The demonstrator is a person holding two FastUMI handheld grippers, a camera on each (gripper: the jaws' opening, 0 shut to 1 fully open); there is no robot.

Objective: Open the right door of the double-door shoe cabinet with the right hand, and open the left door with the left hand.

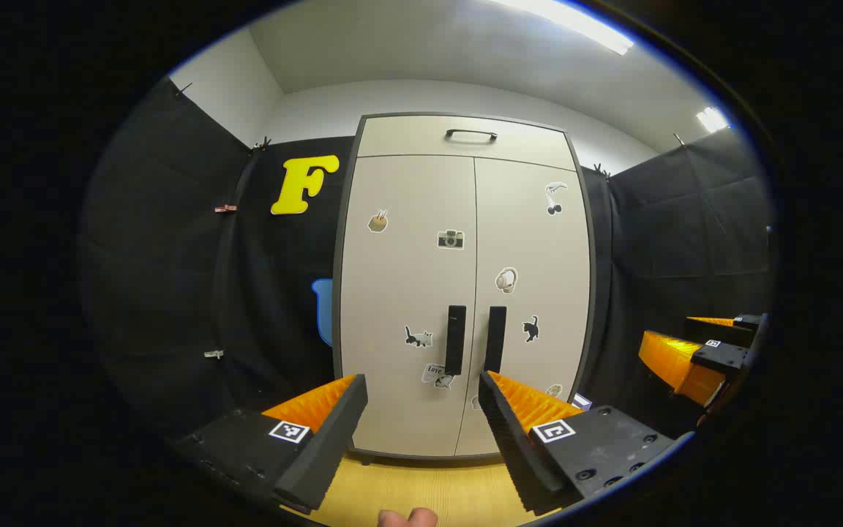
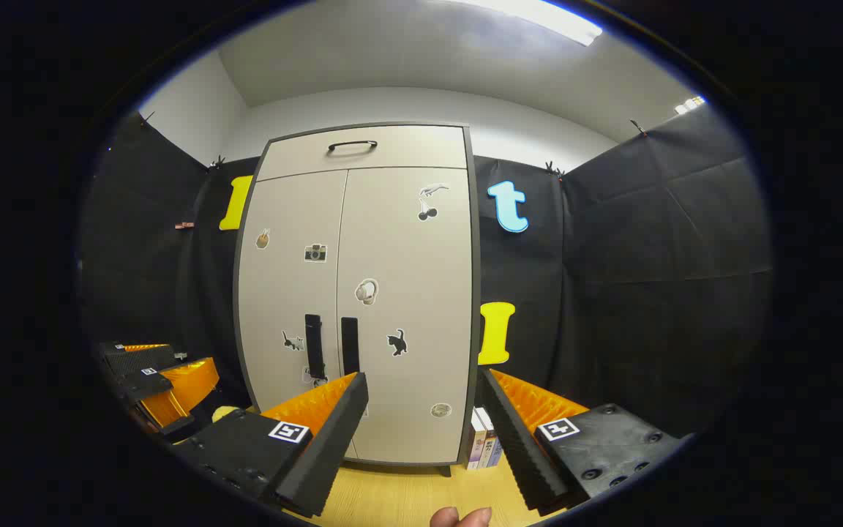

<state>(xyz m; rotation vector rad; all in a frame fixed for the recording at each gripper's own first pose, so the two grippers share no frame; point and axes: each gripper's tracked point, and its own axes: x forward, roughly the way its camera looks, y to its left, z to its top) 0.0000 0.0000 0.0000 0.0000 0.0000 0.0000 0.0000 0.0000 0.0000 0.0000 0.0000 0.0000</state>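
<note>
Jaws apart; shoe cabinet [image 1: 465,293] upright, front-on.

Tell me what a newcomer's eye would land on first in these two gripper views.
The pale double-door shoe cabinet stands shut at the centre against the black booth wall, its doors dotted with small stickers such as a camera sticker and a black cat sticker. Two dark vertical door handles sit side by side at the middle seam. The left gripper and right gripper hang in front with jaws wide open, touching nothing.
</note>
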